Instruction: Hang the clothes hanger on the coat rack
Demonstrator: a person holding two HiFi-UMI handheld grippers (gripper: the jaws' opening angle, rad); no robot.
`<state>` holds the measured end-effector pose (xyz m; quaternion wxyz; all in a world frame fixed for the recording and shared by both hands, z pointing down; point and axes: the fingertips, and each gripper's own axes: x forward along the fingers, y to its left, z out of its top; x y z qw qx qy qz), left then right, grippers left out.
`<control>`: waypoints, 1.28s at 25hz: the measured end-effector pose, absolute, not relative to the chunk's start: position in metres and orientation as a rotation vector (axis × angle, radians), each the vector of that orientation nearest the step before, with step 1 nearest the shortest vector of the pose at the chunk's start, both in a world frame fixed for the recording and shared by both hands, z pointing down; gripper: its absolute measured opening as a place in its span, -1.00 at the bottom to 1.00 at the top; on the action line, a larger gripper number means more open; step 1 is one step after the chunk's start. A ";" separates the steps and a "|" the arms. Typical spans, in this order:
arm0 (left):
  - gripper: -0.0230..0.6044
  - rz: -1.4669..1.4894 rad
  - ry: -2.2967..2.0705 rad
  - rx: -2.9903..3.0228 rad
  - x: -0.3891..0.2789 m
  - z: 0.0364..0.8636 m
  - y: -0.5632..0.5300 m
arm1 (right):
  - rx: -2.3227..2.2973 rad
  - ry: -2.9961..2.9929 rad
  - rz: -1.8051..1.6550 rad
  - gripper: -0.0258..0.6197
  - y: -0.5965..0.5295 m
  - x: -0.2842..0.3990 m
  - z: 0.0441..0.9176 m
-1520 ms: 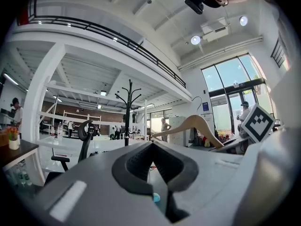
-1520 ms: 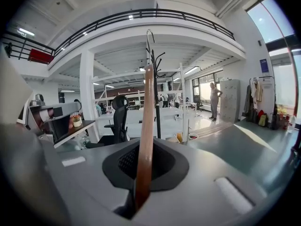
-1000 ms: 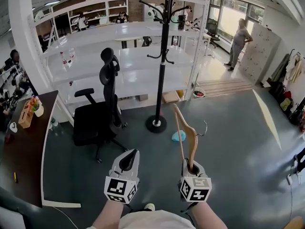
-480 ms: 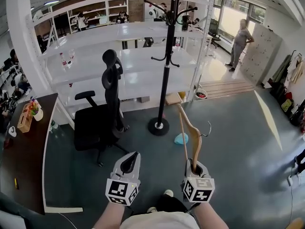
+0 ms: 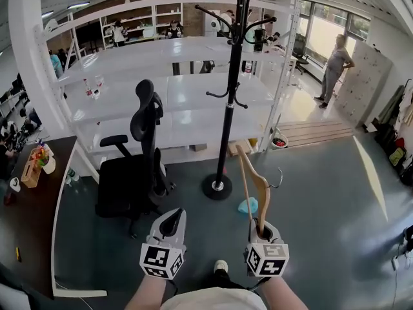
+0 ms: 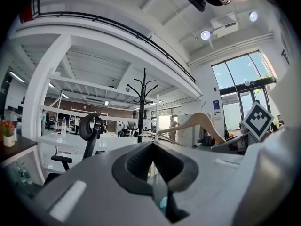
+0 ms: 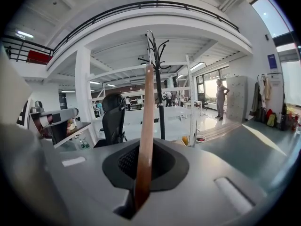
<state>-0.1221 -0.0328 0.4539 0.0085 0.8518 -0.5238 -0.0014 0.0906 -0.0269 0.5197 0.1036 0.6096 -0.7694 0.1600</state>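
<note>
The black coat rack (image 5: 229, 95) stands on its round base on the grey floor, ahead of both grippers and some way off. My right gripper (image 5: 261, 228) is shut on the lower end of a wooden clothes hanger (image 5: 253, 186). The hanger stands upright, with its metal hook (image 5: 279, 176) pointing right. In the right gripper view the hanger's arm (image 7: 146, 126) rises from between the jaws of the right gripper (image 7: 146, 149), in line with the rack (image 7: 159, 93). My left gripper (image 5: 169, 225) is held beside it, shut and empty. The left gripper view looks over the left gripper (image 6: 153, 147) to the rack (image 6: 142, 107), with the hanger (image 6: 197, 121) at the right.
A black office chair (image 5: 139, 166) stands left of the rack. White shelving (image 5: 168, 89) runs behind both. A brown desk (image 5: 26, 205) is at the far left. A light blue object (image 5: 248, 205) lies on the floor near the rack's base. A person (image 5: 335, 60) stands by the windows.
Both grippers have moved forward together toward the rack, which now sits a little nearer in the head view. A shoe shows below. The grip on the hanger is unchanged.
</note>
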 end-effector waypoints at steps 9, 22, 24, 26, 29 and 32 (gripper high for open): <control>-0.93 -0.040 -1.652 2.634 -0.088 0.452 -0.145 | 1.840 -2.279 0.510 -0.84 -0.147 0.147 0.512; -0.93 0.007 -1.656 2.592 -0.068 0.465 -0.239 | 1.841 -2.248 0.584 -0.84 -0.243 0.179 0.526; -0.93 0.006 -1.641 2.602 -0.066 0.465 -0.255 | 1.854 -2.230 0.578 -0.84 -0.257 0.181 0.528; -0.93 -0.001 -1.630 2.616 -0.066 0.461 -0.271 | 1.865 -2.215 0.576 -0.84 -0.271 0.182 0.528; -0.93 -0.015 -1.611 2.649 -0.065 0.454 -0.299 | 1.897 -2.203 0.575 -0.84 -0.293 0.184 0.525; -0.93 -0.024 -1.588 2.682 -0.063 0.446 -0.326 | 1.923 -2.207 0.556 -0.84 -0.323 0.185 0.513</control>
